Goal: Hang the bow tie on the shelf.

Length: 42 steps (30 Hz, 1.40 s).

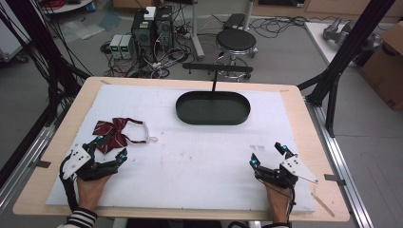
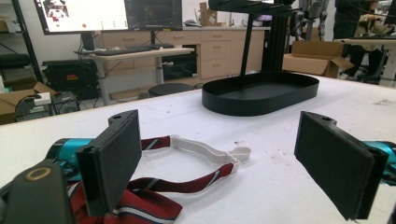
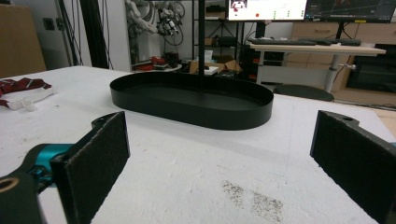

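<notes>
Left gripper (image 1: pixel 111 147): near the front left of the worktop (image 1: pixel 199 156), held by a hand in a striped sleeve; its fingers stand wide apart and hold nothing.
Left fingers up close: in the left gripper view the gripper (image 2: pixel 233 158) has its two black pads spread to either side, the left pad just over the red cloth, the right pad above bare white surface.
Bow tie (image 1: pixel 111 131): dark red with pale stripes, lying flat on the worktop at the left, right at the tips of the left gripper; in the left gripper view the bow tie (image 2: pixel 154 198) lies under and just beyond the left pad, perhaps touching it, though the angle leaves that unclear.
Strap (image 1: pixel 142 133): a white band looped out from the bow tie toward the middle of the worktop; in the left gripper view the strap (image 2: pixel 205 151) lies between the two pads, farther off.
Right gripper (image 1: pixel 268 155): near the front right, well apart from the bow tie; fingers spread open, empty, over bare surface.
Tray (image 1: pixel 213 108): black, oval, shallow, at the far middle of the worktop, with a thin black post (image 1: pixel 214 81) rising from it.
Tray from the right gripper view: the tray (image 3: pixel 191 105) sits ahead between the open pads, the bow tie (image 3: pixel 21 86) far off at the left edge.
</notes>
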Available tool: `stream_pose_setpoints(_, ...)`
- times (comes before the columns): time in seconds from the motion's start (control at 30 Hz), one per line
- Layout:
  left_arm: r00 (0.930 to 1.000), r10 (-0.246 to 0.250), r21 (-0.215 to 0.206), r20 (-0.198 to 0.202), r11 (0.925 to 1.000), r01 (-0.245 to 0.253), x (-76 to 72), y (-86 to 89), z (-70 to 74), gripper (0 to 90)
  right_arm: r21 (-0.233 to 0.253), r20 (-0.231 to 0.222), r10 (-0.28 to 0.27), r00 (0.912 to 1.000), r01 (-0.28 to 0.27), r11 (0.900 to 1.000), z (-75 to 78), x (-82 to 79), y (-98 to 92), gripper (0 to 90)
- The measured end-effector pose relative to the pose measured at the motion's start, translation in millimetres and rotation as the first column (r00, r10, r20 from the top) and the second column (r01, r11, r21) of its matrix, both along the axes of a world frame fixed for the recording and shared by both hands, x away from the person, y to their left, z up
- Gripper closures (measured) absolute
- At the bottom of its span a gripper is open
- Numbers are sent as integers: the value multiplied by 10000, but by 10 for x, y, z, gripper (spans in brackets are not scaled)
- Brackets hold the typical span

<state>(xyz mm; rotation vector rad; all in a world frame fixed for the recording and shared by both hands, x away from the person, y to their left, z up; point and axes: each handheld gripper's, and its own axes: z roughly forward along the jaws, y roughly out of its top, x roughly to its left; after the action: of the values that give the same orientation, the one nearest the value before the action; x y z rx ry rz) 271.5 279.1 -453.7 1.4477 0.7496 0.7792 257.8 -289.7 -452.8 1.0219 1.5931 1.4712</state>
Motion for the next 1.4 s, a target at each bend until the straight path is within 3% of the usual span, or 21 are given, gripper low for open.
stream_pose_setpoints(0.4,10000,69,-45,-38,10000,-70,4,3,0,152,-26,6,-49,10000,49,10000,0,-1,1,36)
stream_pose_setpoints(0.6,9990,168,118,-426,9998,-163,38,-15,14,157,40,-11,-57,10000,57,10000,-1,-5,-1,36)
stream_pose_setpoints(0.87,9972,387,267,-634,9990,-371,52,-31,26,156,-94,60,-91,9999,91,9999,-1,-7,9,35)
stream_pose_setpoints(1.0,9960,280,228,-845,9994,-261,67,-42,51,159,-75,88,-123,9999,124,9999,-1,-7,6,35)
stream_pose_setpoints(1.27,9935,288,560,-1105,9982,-227,160,-12,368,164,-31,82,-131,9999,131,9999,-1,-3,5,36)
stream_pose_setpoints(1.4,9894,318,1216,-1416,9925,-145,253,46,562,159,18,12,-135,9999,135,9999,-1,-5,3,35)
